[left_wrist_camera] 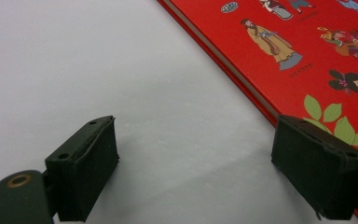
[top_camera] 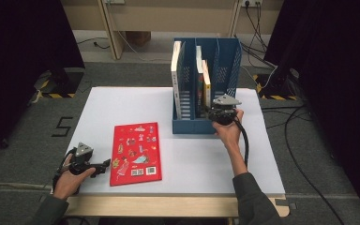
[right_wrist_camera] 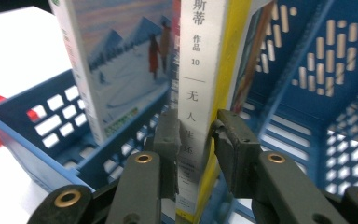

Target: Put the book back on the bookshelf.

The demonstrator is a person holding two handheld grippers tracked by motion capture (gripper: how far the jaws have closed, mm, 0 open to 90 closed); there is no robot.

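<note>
Black pads of the right claw (right_wrist_camera: 196, 135) pinch a white-spined book (right_wrist_camera: 195, 93) standing in the blue rack (right_wrist_camera: 37, 140); shelving looks nearly done, letting go next. Left claw (left_wrist_camera: 193, 163) gapes empty, red book (left_wrist_camera: 279, 51) just beside one pad, likely the next pick.

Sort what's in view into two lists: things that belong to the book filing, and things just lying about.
In the job:
- white-spined book, between the right gripper fingers
- blue file rack
- other standing books
- red book, flat beside the left gripper

Lying about:
- floor cables
- black stand bases
</note>
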